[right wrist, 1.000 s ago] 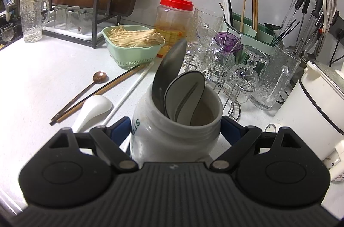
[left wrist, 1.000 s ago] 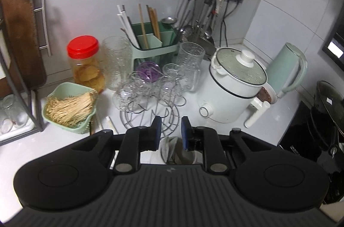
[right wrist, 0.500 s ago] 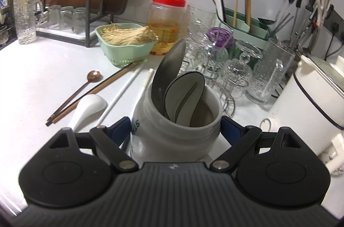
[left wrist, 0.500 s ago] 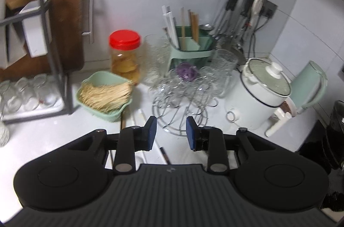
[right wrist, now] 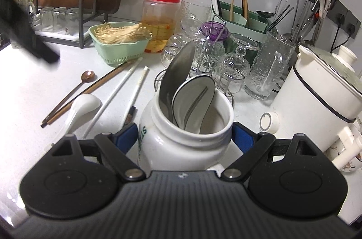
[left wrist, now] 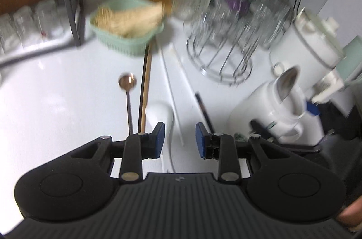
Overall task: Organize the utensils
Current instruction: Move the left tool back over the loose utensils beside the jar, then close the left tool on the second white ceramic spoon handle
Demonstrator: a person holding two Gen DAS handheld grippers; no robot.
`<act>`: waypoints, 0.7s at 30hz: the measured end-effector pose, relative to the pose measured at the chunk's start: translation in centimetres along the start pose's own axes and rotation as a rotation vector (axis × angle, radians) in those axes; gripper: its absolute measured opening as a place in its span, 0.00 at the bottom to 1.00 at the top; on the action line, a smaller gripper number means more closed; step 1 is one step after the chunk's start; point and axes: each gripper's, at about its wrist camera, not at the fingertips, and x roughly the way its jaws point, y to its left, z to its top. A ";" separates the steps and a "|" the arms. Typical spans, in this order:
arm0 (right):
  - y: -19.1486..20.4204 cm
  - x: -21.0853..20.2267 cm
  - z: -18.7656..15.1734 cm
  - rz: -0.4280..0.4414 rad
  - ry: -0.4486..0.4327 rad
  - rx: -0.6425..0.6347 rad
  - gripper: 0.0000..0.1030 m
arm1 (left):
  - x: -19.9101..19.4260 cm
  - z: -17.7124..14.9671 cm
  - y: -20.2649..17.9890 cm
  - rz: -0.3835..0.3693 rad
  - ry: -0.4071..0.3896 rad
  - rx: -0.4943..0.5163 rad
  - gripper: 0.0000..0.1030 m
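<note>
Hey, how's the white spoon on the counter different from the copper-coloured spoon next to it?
The white spoon is thick, with a broad, deep bowl; the copper spoon has a small round bowl on a thin, dark handle. The white spoon's handle looks short and chunky beside the copper spoon's long, slim one. The white looks ceramic, the copper metallic and shiny. Both lie flat on the counter beside the chopsticks.

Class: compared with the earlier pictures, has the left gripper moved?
Yes. The left gripper has dropped toward the counter: the green basket sits higher in view, and the white spoon now lies just ahead.

Left gripper (left wrist: 178,139) tipped steeply down, jaws just widened, nothing between; right gripper (right wrist: 184,139) clamped, tilted gently downward
</note>
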 end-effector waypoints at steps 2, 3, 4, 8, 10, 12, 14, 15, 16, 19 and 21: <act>0.0 -0.1 -0.1 -0.001 -0.001 0.000 0.89 | 1.6 -0.5 0.2 0.011 0.036 0.003 0.33; 0.0 -0.2 -0.2 -0.001 -0.001 0.000 0.89 | 2.4 -0.8 0.2 0.018 0.048 0.010 0.33; 0.0 -0.3 -0.2 -0.001 -0.001 -0.001 0.89 | 3.1 -0.9 0.2 0.027 0.061 0.015 0.33; 0.0 -0.6 -0.4 0.002 -0.003 -0.003 0.89 | 5.4 -1.2 0.0 0.067 0.098 0.035 0.33; 0.0 -0.7 -0.5 0.005 -0.005 -0.004 0.89 | 6.4 -1.0 -0.1 0.080 0.107 0.043 0.33; -0.1 -0.8 -0.5 0.008 -0.004 -0.005 0.89 | 7.1 -0.8 -0.3 0.106 0.115 0.058 0.33; -0.1 -0.7 -0.5 0.008 -0.004 -0.008 0.89 | 7.5 -0.6 -0.5 0.130 0.126 0.073 0.33; 0.0 -0.7 -0.5 0.009 -0.003 -0.011 0.89 | 7.8 -0.4 -0.6 0.142 0.131 0.080 0.33; 0.0 -0.7 -0.5 0.009 -0.004 -0.015 0.89 | 8.0 -0.3 -0.8 0.162 0.135 0.092 0.33; -0.1 -0.7 -0.4 0.013 -0.007 -0.016 0.89 | 8.9 0.1 -0.9 0.212 0.151 0.112 0.33; -0.1 -0.7 -0.4 0.016 -0.007 -0.017 0.89 | 9.4 0.3 -1.0 0.223 0.173 0.109 0.33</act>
